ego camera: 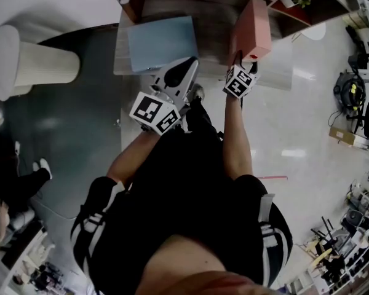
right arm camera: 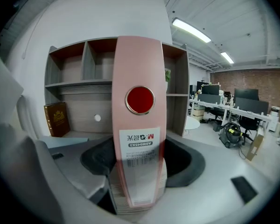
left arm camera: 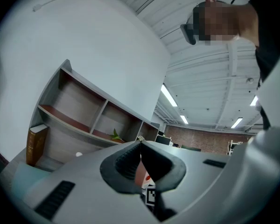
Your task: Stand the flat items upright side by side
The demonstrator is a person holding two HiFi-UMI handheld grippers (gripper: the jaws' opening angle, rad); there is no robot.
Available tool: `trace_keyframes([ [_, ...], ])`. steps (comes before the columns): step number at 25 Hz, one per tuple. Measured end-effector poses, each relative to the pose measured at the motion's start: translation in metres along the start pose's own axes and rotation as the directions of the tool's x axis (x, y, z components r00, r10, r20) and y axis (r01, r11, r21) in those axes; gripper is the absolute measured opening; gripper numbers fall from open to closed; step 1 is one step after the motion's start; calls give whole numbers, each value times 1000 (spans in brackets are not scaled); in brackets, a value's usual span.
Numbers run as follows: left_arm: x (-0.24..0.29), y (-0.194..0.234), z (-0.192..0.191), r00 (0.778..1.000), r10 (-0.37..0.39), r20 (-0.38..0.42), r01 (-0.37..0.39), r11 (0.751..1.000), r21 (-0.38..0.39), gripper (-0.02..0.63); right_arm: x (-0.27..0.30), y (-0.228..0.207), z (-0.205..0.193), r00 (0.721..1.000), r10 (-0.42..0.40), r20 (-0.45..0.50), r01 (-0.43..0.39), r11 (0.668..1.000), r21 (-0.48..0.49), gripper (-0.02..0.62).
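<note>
My right gripper (ego camera: pixel 245 59) is shut on a pink lever-arch binder (ego camera: pixel 252 31) and holds it upright in front of the shelf. In the right gripper view the binder's spine (right arm camera: pixel 139 120), with a red ring hole and a white label, fills the space between the jaws of the right gripper (right arm camera: pixel 138 171). A light blue flat folder (ego camera: pixel 162 42) lies flat on the shelf's bottom board, left of the binder. My left gripper (ego camera: pixel 186 69) is shut and empty, hovering just in front of that folder. In the left gripper view, the left gripper's (left arm camera: pixel 140 147) jaws meet.
The grey shelf unit (right arm camera: pixel 88 85) has open compartments. A brown book (right arm camera: pixel 56 119) stands upright at its left end, also visible as the brown book (left arm camera: pixel 36 143). A cream cylinder (ego camera: pixel 43 63) stands on the floor to the left. Office desks (right arm camera: pixel 233 108) lie to the right.
</note>
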State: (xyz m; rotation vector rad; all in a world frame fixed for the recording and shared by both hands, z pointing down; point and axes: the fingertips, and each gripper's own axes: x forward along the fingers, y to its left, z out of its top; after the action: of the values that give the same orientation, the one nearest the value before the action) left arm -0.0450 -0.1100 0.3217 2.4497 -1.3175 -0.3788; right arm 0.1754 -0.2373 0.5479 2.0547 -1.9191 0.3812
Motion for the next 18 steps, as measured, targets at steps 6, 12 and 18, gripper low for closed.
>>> trace_keyframes([
  [6,27,17,2,1000,9,-27,-9,1000,-3,25,34,3,6,1000,0,-24,0,1000,15,302],
  [12,58,39,-6,998,31,-54,-31,1000,-4,25,77,1,4,998,7,-68,-5,1000,27,302],
  [18,73,53,-6,996,51,-67,-52,999,-10,25,103,7,14,998,20,-65,-19,1000,22,302],
])
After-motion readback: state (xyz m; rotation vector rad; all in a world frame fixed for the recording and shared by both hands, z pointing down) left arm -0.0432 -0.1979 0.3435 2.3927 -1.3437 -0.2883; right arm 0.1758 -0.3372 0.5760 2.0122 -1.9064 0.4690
